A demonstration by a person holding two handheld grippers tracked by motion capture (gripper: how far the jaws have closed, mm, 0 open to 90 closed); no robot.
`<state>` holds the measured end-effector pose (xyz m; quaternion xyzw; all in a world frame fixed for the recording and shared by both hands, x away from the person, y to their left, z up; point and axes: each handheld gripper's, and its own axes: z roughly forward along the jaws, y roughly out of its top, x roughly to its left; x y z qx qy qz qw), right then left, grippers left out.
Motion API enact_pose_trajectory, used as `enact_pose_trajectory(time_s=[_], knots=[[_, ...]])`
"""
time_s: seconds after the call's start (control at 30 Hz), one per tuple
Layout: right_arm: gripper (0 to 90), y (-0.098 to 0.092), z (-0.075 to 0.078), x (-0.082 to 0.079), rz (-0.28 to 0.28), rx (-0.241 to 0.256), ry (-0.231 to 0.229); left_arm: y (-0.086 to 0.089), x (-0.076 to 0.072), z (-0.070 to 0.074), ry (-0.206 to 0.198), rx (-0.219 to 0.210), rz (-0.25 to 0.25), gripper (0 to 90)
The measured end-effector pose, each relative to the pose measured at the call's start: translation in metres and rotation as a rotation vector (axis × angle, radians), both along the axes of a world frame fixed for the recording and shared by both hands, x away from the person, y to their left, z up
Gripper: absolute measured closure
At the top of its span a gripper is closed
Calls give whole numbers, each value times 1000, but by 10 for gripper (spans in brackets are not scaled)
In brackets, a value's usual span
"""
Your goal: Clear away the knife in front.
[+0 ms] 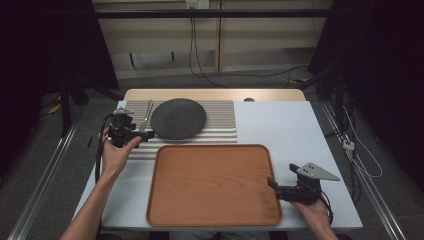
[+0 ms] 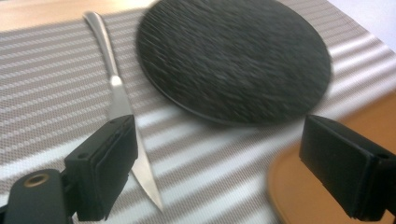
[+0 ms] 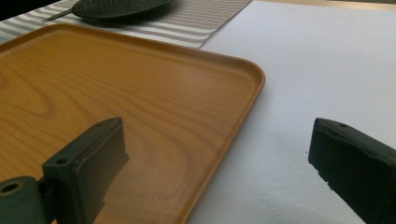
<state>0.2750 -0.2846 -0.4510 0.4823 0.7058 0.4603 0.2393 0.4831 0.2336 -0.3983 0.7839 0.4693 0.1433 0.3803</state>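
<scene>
Left claw (image 2: 219,163) gapes wide over the knife (image 2: 122,100) beside the dark plate (image 2: 233,60), lined up to grab; right claw (image 3: 219,172) waits open by the tray (image 3: 140,93)

Polished, glossy metal on the knife (image 2: 122,105), catching light along its blade. Rough, matt, stone-like ridged texture across the dark plate (image 2: 233,60). Woven cloth-like weave with grey and white stripes on the placemat (image 2: 51,93). Smooth wood with visible grain and a soft satin sheen on the tray (image 3: 140,93). Matt, smooth white on the table top (image 3: 327,60). Matt black plastic on the jaws
</scene>
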Motion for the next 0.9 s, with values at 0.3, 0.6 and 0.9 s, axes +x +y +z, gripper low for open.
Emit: enact_pose_trajectory(time_s=[0.3,0.6,0.9], knots=[[40,3,-1,1,12,-11,7,2,30,5,20,40,17,93],[40,2,0,1,8,-6,6,-1,58,5,23,72,43,139],[40,4,0,-1,8,-5,7,1,80,-2,47,62,99,258]])
